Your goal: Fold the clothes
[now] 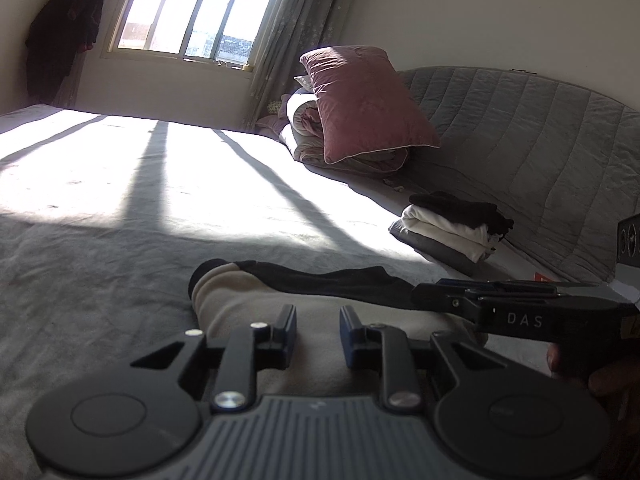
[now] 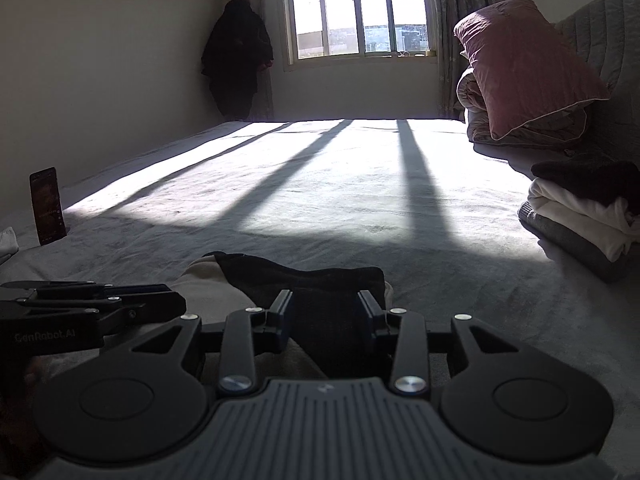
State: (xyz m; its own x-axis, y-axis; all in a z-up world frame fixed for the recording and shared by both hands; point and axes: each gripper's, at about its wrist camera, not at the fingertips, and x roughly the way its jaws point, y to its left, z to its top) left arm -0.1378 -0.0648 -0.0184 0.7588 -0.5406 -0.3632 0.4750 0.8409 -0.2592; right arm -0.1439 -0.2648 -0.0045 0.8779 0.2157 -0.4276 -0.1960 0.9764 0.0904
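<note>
A beige garment (image 1: 248, 300) with a black part (image 1: 340, 280) lies on the grey bed sheet (image 1: 100, 264), close in front of both grippers. My left gripper (image 1: 318, 322) is open just over the beige cloth, with nothing between its fingers. My right gripper (image 2: 325, 308) is open over the black part (image 2: 320, 284), with cloth showing in the gap and nothing pinched. Each gripper shows side-on in the other's view: the right gripper (image 1: 420, 296) reaches in from the right, the left gripper (image 2: 180, 304) from the left. Beige cloth (image 2: 208, 284) shows between them.
A stack of folded clothes (image 1: 452, 228) (image 2: 580, 216) sits to the right by the quilted headboard (image 1: 520, 140). A pink pillow (image 1: 368, 104) (image 2: 524, 68) leans on a rolled quilt. A phone (image 2: 48, 206) stands at the left. A dark coat (image 2: 236, 60) hangs beside the window.
</note>
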